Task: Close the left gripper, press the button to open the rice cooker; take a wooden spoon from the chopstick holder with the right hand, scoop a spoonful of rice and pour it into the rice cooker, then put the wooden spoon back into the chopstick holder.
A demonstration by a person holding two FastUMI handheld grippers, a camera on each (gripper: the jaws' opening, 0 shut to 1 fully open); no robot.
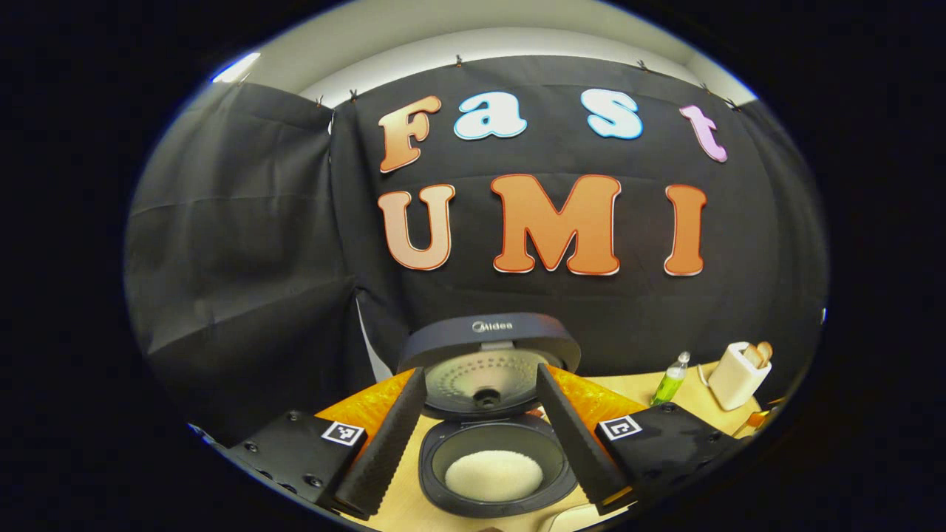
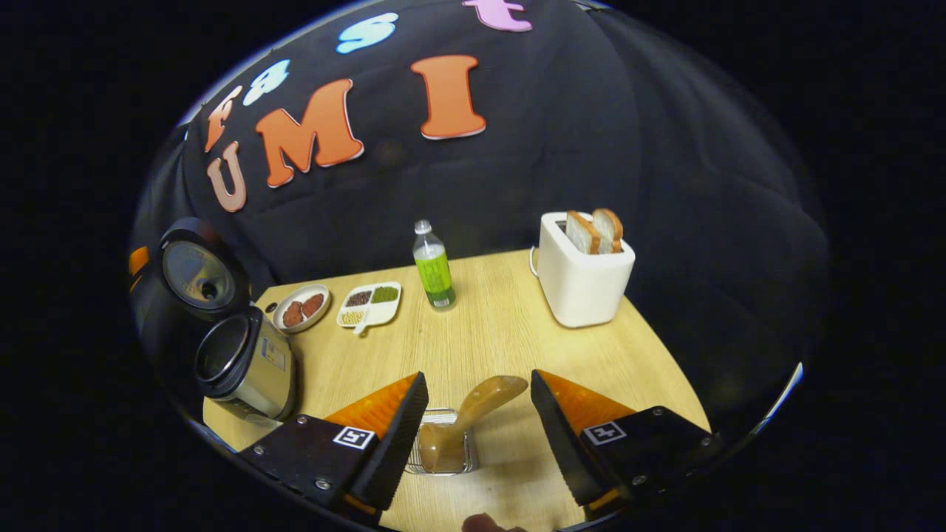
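Wooden spoon (image 2: 473, 414) sits in the chopstick holder (image 2: 442, 441), between and just ahead of the right gripper (image 2: 479, 391) fingers; its long axis tilts up and to the right, bowl end high; fingers wide apart, touching nothing. Right hand is the nearer one. Rice cooker (image 1: 497, 462) lid already up, white rice in the pot; left gripper (image 1: 480, 399) fingers also apart, straddling it in view. Tabletop (image 2: 517, 325) pale wood; toaster (image 2: 584, 277), bottle (image 2: 434, 267) and plates well clear; black cloth wall behind.

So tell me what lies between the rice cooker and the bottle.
In the right gripper view, a plate and a divided tray lie between the rice cooker and the bottle.
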